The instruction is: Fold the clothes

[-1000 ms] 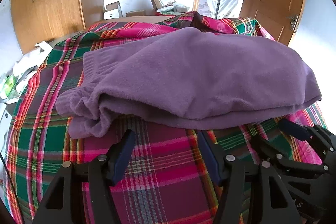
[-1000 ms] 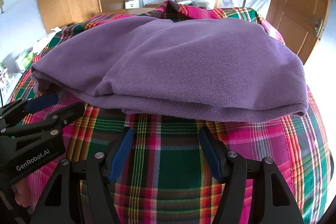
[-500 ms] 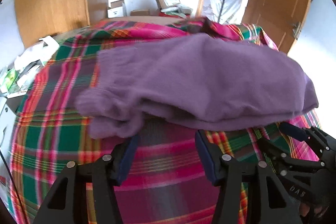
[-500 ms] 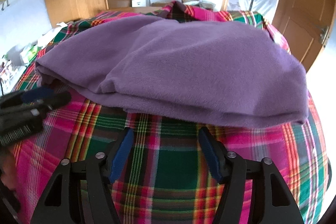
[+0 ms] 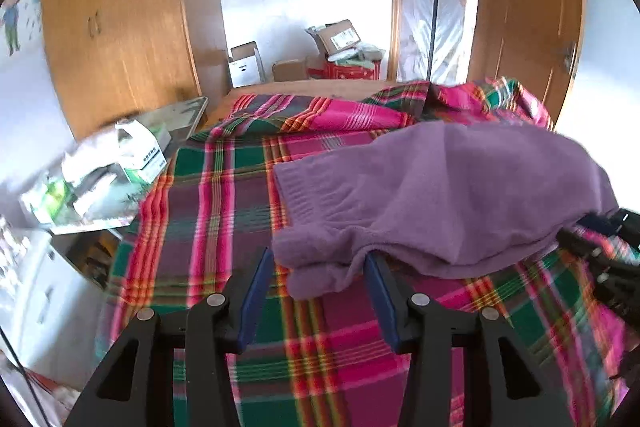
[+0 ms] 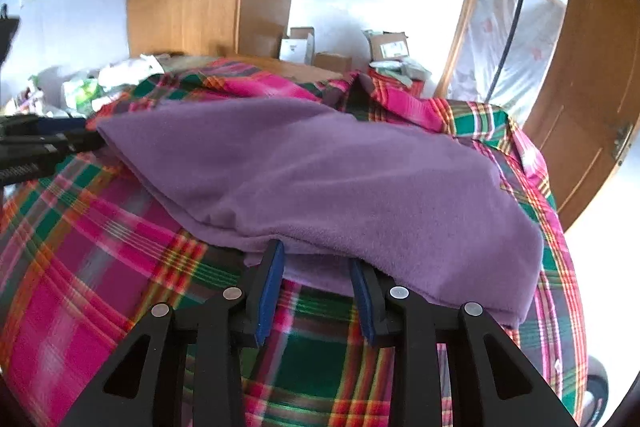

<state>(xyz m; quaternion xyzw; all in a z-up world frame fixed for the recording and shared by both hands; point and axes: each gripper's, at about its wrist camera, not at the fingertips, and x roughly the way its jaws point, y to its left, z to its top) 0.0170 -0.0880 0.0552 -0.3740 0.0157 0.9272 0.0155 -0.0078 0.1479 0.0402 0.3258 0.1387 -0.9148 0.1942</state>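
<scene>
Gaping wide, the jaws of the left gripper point(image 5: 318, 281) straddle the near left corner of the fleece point(image 5: 440, 195), a bunched purple fold lying between the blue pads point(image 5: 256, 287) without being pinched. The right gripper point(image 6: 316, 281) stands with its jaws apart too, their tips tucked under the fleece's near edge, with a strip of purple cloth between them; neither pad presses it. The fleece, folded in layers, lies on the plaid blanket point(image 5: 224, 195) of the bed, its ribbed hem towards the left gripper. In the left wrist view the right gripper shows black at the fleece's right end; in the right wrist view the left gripper point(image 6: 48, 143) shows at its left end. Beyond the fleece, the blanket is rumpled. Left of it lie white boxes point(image 5: 140, 151); behind it stand cartons point(image 5: 338, 37) and wooden doors point(image 5: 524, 11).
</scene>
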